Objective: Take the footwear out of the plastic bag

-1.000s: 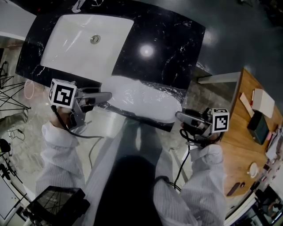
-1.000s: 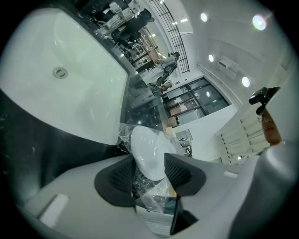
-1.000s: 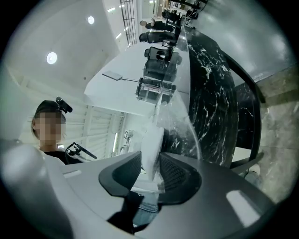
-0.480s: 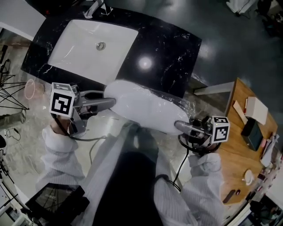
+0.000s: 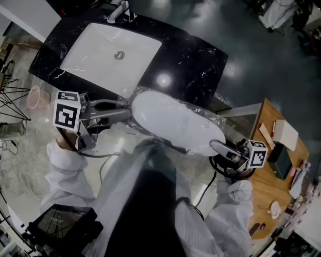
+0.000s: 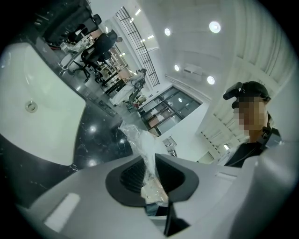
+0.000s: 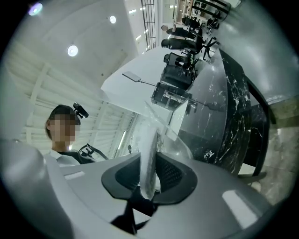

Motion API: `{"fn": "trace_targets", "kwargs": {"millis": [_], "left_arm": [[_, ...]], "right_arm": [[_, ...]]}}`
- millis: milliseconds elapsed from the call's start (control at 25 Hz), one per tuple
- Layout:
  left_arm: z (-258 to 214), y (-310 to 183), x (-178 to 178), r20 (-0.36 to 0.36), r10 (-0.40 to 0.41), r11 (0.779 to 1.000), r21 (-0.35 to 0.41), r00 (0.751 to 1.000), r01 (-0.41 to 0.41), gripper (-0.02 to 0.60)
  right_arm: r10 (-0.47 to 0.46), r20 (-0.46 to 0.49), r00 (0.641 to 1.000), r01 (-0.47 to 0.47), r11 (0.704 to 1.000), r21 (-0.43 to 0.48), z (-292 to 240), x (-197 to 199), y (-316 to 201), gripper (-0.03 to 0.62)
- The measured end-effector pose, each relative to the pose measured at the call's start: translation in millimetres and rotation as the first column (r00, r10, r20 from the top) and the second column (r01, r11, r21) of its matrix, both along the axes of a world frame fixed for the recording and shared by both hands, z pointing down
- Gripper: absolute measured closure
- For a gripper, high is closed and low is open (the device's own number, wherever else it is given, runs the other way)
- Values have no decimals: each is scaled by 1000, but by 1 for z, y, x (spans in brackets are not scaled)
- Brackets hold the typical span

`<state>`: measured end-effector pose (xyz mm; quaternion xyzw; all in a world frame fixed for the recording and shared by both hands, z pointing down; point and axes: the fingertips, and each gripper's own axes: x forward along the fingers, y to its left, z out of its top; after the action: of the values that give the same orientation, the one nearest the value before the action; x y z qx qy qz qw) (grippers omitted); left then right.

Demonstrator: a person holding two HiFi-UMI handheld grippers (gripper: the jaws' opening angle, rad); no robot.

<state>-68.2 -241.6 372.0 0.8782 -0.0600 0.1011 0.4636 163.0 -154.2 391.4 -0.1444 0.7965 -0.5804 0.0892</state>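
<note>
A white piece of footwear [image 5: 175,123] lies inside a clear plastic bag [image 5: 213,120], held up in the air in front of the black counter [image 5: 195,60]. My left gripper [image 5: 125,110] holds the bag's left end. In the left gripper view its jaws [image 6: 150,175] are closing, with crinkled plastic [image 6: 140,140] pinched between the pads. My right gripper [image 5: 214,146] holds the bag's right end. Its jaws [image 7: 148,175] are also closing, with a white plastic-wrapped strip [image 7: 149,140] squeezed between them. The footwear stays fully inside the bag.
A white sink [image 5: 110,52] with a faucet [image 5: 120,11] is set in the counter's left part. A wooden table [image 5: 281,165] with small items stands at the right. A dark device [image 5: 62,226] sits low at the left. The person's body fills the lower middle.
The bagged footwear has risen off the counter's front edge. Both grippers have closed on its ends; the right one has moved right and down.
</note>
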Motion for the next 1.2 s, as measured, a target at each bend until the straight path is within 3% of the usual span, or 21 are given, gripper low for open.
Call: {"fn": "trace_targets", "kwargs": {"millis": [120,520,680,760,920,1080,1200], "left_arm": [[2,-3,-4,34,-17,1000,15,999,17,576],[3,-18,-34,119,-131,989,79,984,122,580],[5,-30,-58,183,-231,972,91,955,217,580],[3,-37,-72,213,-294,955,113,932,275,580],[-5,-57,-88,265,-471,881,192,842,433,580],[-22,-78,-75,223,-605,788,308,764,534,580],[-32,-88,-62,191,-688,705,406,700,582,580]], "right_arm": [[22,-49,999,-22,1000,3,-3,15,2,507],[185,-168,968,-181,983,41,-12,71,5,508],[264,-246,933,-254,964,72,-15,97,9,508],[326,-330,886,-305,946,115,-15,113,10,508],[475,-443,760,-419,880,225,-24,120,2,508],[587,-508,630,-473,809,349,-32,93,-14,508],[659,-493,568,-492,752,438,-41,69,-36,508]]}}
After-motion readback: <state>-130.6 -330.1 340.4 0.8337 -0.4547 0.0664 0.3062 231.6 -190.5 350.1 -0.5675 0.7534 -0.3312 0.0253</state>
